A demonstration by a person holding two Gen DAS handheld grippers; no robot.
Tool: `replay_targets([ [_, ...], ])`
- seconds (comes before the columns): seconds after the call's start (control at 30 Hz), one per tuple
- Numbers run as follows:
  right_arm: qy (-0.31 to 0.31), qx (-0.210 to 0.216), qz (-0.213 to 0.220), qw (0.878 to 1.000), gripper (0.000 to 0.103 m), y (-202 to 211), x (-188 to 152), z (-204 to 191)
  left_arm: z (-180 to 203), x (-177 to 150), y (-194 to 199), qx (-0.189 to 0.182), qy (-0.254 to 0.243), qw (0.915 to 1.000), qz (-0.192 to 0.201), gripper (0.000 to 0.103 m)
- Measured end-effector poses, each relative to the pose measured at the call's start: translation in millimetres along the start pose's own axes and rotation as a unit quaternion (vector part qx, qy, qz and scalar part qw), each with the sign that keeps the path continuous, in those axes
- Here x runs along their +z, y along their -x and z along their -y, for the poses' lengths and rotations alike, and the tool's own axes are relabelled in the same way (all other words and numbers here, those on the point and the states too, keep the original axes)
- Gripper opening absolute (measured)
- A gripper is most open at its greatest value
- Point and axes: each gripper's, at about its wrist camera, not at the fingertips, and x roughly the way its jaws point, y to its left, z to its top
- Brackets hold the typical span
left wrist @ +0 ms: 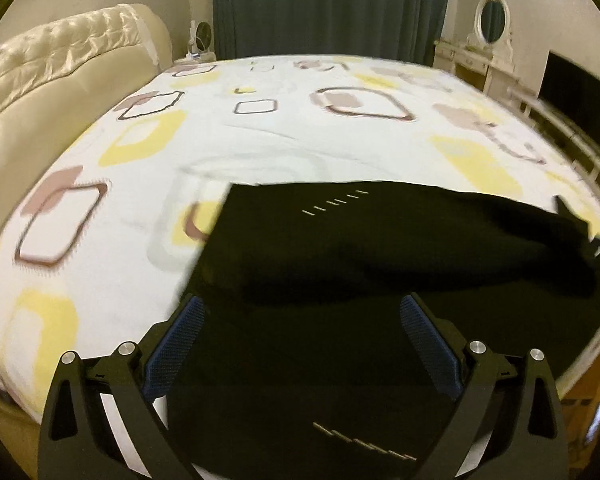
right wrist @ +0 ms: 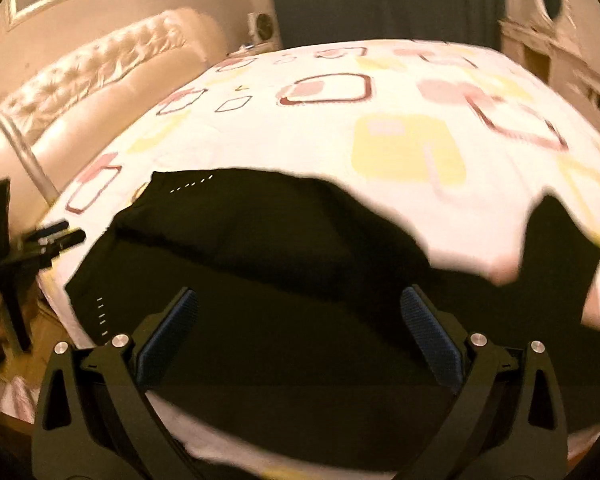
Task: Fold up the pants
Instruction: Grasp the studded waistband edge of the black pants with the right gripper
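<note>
Black pants (left wrist: 340, 248) lie spread on the near part of a bed with a white sheet (left wrist: 260, 140) printed with yellow and brown squares. Short rows of pale stitches mark the cloth. My left gripper (left wrist: 302, 308) hovers open over the pants near their left edge, with nothing between its blue pads (left wrist: 180, 340). In the right wrist view the pants (right wrist: 280, 248) stretch across the frame, with one end (right wrist: 560, 240) turned up at the right. My right gripper (right wrist: 300, 296) is open above the cloth and holds nothing. The left gripper (right wrist: 56, 236) shows at the far left edge.
A cream tufted headboard (left wrist: 60, 60) runs along the left. At the back are a dark curtain (left wrist: 328, 4) and a small fan (left wrist: 202, 34). A white dresser with an oval mirror (left wrist: 492, 20) and a black screen (left wrist: 580, 100) stand at the right.
</note>
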Motion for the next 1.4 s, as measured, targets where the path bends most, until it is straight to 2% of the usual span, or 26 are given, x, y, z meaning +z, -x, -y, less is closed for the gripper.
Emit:
replay_targets([
  [0.17,0.018,0.0,-0.056,0.998,0.101,-58,62,20,-65,49,-77,-0.019,0.044,0.9971,-0.06,0.098],
  [0.27,0.022,0.01,-0.106,0.994,0.101,-95,81,32,-90,66,-117,-0.023,0.068,0.9943,-0.079,0.098],
  [0.37,0.017,0.038,-0.16,0.986,0.101,-128,88,43,-103,78,-145,-0.051,0.078,0.992,-0.085,0.098],
  [0.47,0.012,0.08,-0.203,0.976,0.101,-152,93,50,-101,85,-169,-0.088,0.067,0.9872,-0.115,0.098],
  [0.53,0.005,0.101,-0.221,0.97,0.099,-162,95,55,-95,85,-185,-0.093,0.048,0.985,-0.137,0.098],
  [0.57,-0.004,0.115,-0.232,0.966,0.09,-167,96,59,-93,84,-193,-0.091,0.036,0.9839,-0.15,0.098],
  [0.6,-0.016,0.131,-0.241,0.962,0.072,-171,96,63,-92,85,-197,-0.089,0.028,0.9839,-0.152,0.098],
  [0.63,-0.024,0.141,-0.249,0.958,0.063,-175,96,64,-91,85,-198,-0.09,0.02,0.9846,-0.149,0.098],
  [0.67,-0.028,0.143,-0.257,0.955,0.062,-177,95,66,-91,85,-198,-0.092,0.018,0.9846,-0.147,0.098],
  [0.73,-0.006,0.141,-0.262,0.955,0.059,-177,93,63,-93,88,-200,-0.097,0.02,0.9833,-0.153,0.098],
  [0.77,0.007,0.138,-0.264,0.955,0.053,-175,92,60,-92,89,-199,-0.096,0.016,0.9833,-0.154,0.098],
  [0.83,0.023,0.128,-0.266,0.955,0.038,-173,92,57,-89,89,-199,-0.086,0.004,0.9844,-0.153,0.098],
  [0.9,0.029,0.113,-0.268,0.956,0.012,-172,94,60,-85,89,-200,-0.079,-0.007,0.986,-0.147,0.095],
  [0.93,0.033,0.106,-0.267,0.957,0.008,-174,95,61,-83,90,-198,-0.081,-0.016,0.9865,-0.142,0.09],
  [1.0,0.032,0.096,-0.258,0.961,0.007,-172,99,64,-85,97,-195,-0.097,-0.028,0.9865,-0.129,0.051],
  [1.07,0.035,0.079,-0.245,0.966,0.007,-168,106,65,-87,103,-194,-0.117,-0.016,0.9837,-0.136,0.037],
  [1.13,0.034,0.055,-0.229,0.971,0.007,-169,116,65,-87,109,-191,-0.119,-0.014,0.9831,-0.138,0.035],
  [1.23,0.03,0.036,-0.202,0.978,0.007,-164,134,66,-88,120,-176,-0.11,-0.013,0.9875,-0.112,0.032],
  [1.33,0.05,0.01,-0.15,0.987,0.007,-147,156,54,-108,135,-150,-0.124,0.037,0.9894,-0.066,0.031],
  [1.4,0.09,-0.019,-0.099,0.991,0.007,-127,166,32,-117,140,-131,-0.132,0.047,0.9892,-0.042,0.03],
])
